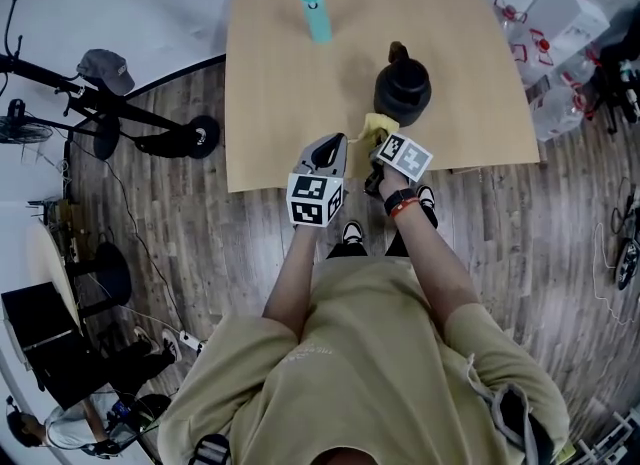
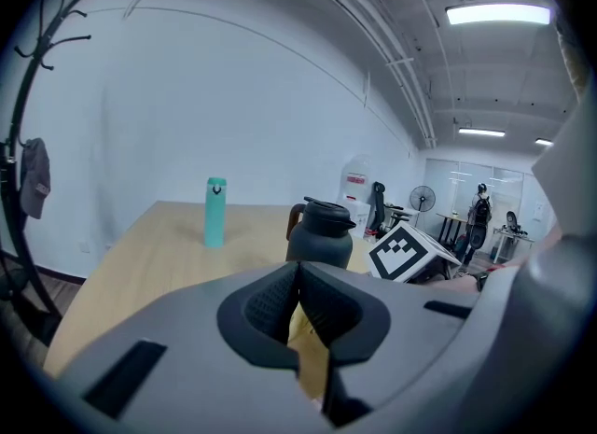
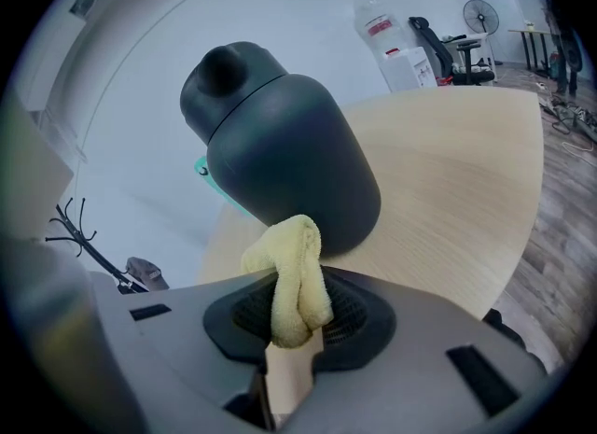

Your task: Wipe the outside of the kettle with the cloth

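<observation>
A black kettle (image 1: 402, 88) with a brown handle stands on the wooden table (image 1: 280, 103), near its front edge. It fills the right gripper view as a kettle (image 3: 289, 143) close ahead. My right gripper (image 1: 376, 145) is shut on a folded yellow cloth (image 1: 377, 125), whose bunched end (image 3: 294, 278) sticks out of the jaws just short of the kettle's lower wall. My left gripper (image 1: 335, 151) hovers over the table's front edge, left of the right one, with its jaws closed on nothing (image 2: 298, 283). From there the kettle (image 2: 322, 236) is ahead and slightly right.
A teal bottle (image 1: 315, 13) stands upright at the table's far middle, also seen as a bottle (image 2: 215, 210) left of the kettle. A black coat stand (image 1: 110, 113) lies off the table's left. Water jugs (image 1: 560, 43) crowd the floor at right.
</observation>
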A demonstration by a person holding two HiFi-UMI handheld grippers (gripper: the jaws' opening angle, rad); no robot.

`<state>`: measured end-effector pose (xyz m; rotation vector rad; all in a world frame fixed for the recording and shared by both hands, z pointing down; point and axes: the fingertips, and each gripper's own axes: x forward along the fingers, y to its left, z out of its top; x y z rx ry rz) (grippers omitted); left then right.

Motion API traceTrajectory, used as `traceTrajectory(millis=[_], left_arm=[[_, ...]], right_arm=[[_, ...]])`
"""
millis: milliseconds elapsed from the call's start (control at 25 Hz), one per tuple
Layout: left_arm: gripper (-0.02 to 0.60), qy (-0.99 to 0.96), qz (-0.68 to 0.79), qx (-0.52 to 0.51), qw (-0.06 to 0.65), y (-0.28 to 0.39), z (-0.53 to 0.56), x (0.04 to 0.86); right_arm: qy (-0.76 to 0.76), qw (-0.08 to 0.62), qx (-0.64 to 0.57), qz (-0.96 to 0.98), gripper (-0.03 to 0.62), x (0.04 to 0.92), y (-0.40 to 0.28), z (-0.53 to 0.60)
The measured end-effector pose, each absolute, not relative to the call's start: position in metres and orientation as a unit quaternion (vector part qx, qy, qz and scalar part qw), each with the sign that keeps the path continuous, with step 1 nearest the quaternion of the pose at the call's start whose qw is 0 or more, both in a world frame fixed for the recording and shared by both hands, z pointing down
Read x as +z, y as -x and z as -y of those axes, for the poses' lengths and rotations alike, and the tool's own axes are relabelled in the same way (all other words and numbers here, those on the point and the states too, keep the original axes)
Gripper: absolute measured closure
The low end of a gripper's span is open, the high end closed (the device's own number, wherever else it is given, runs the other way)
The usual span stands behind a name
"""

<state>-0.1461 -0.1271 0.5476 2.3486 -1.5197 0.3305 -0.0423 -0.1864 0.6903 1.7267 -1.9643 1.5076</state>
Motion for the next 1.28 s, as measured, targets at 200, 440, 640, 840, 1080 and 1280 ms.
traceTrajectory(millis=[200,440,640,840,1080,1280], left_arm=[[0.558,-0.830,0.521,0.117,0.161,0.122,0.130,0.551],[0.558,-0.837,0.513,0.116,0.154,0.100,0.134,0.550],[0.558,-0.838,0.511,0.113,0.154,0.089,0.142,0.546],[0.558,-0.837,0.513,0.111,0.157,0.081,0.150,0.550],[0.558,-0.836,0.514,0.107,0.160,0.072,0.162,0.550],[0.558,-0.834,0.516,0.109,0.162,0.061,0.169,0.552]], right_arm=[[-0.575,0.067,0.495,0.648,0.507,0.695,0.020,0.182],[-0.581,0.070,0.493,0.644,0.507,0.697,-0.004,0.178],[-0.580,0.083,0.482,0.651,0.507,0.691,-0.022,0.180],[-0.581,0.093,0.468,0.659,0.507,0.688,-0.041,0.185],[-0.588,0.107,0.446,0.666,0.507,0.683,-0.066,0.198],[-0.589,0.120,0.426,0.677,0.508,0.680,-0.084,0.208]])
